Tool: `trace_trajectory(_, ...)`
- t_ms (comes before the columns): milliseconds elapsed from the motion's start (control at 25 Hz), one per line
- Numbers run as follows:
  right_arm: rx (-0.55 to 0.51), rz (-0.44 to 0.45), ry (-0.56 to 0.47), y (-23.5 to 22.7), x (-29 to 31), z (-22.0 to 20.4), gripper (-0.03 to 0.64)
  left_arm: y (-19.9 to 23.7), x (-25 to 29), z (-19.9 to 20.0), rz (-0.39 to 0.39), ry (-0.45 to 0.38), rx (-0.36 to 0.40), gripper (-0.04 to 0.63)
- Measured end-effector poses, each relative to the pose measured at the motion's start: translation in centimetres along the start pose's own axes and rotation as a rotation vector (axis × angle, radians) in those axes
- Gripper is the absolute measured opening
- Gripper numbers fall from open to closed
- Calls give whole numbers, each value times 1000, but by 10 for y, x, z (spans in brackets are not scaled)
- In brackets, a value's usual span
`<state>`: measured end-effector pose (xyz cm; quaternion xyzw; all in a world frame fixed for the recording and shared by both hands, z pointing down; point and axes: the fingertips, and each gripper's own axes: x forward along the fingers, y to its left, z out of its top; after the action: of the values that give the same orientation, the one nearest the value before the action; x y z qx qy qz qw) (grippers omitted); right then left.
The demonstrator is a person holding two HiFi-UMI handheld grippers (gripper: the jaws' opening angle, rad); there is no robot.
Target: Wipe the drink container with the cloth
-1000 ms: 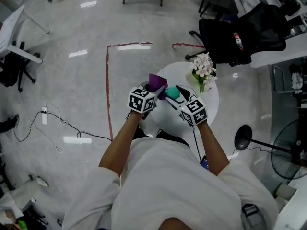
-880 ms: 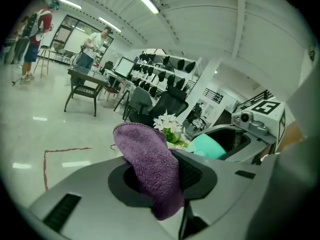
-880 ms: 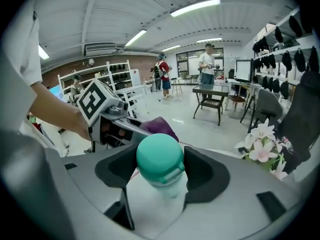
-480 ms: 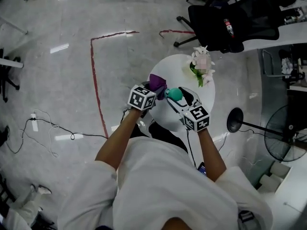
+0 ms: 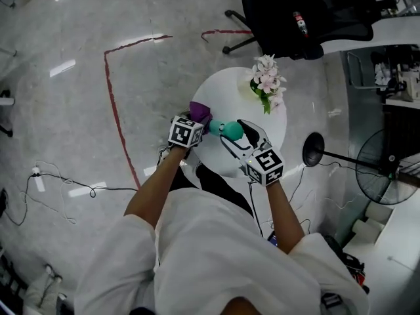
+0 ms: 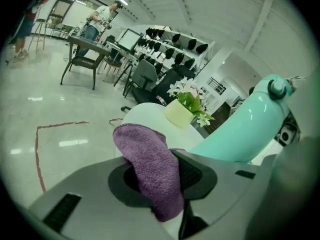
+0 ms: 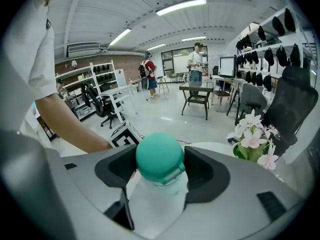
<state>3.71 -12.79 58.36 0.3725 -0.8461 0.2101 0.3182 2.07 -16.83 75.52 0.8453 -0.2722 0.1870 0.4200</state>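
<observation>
Left gripper (image 5: 195, 121) has dropped, clamping the cloth (image 5: 199, 111) left of the bottle (image 5: 228, 130) that the right gripper (image 5: 241, 136) grips; wiping looks unfinished.

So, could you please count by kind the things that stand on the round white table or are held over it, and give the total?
purple cloth: 1
teal drink bottle: 1
flower pot: 1
Total: 3
</observation>
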Motion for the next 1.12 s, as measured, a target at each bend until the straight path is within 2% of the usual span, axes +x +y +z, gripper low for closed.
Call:
trace_trajectory(360, -3, 29, -29, -1, -10, 2, 305, -4, -7, 3, 85, -13, 32, 121)
trace_trajectory(520, -1, 102, -80, -6, -30, 6, 314, -25, -29, 12, 121, -62, 65, 121)
trace_trajectory(640, 0, 173, -155, -12, -41, 21, 314, -24, -62, 31, 209, -127, 92, 121)
trace_trajectory(720, 8, 178, -242, -26, -60, 39, 300, -32, -82, 52, 256, -180, 120, 121)
trace_trajectory(800, 7, 139, -334, -46, -81, 60, 231, -43, -101, 77, 290, -228, 168, 121)
trace_trajectory(880, -20, 43, -394, -70, -99, 80, 152, -57, -121, 106, 315, -278, 222, 123)
trace_trajectory(960, -56, -71, -444, -93, -119, 99, 44, -78, -141, 139, 343, -335, 305, 123)
trace_trajectory(1000, -71, -108, -471, -102, -128, 110, 12, -90, -151, 157, 358, -364, 355, 123)
trace_trajectory(1120, -140, -154, -534, -116, -158, 142, 12, -132, -179, 206, 392, -450, 488, 123)
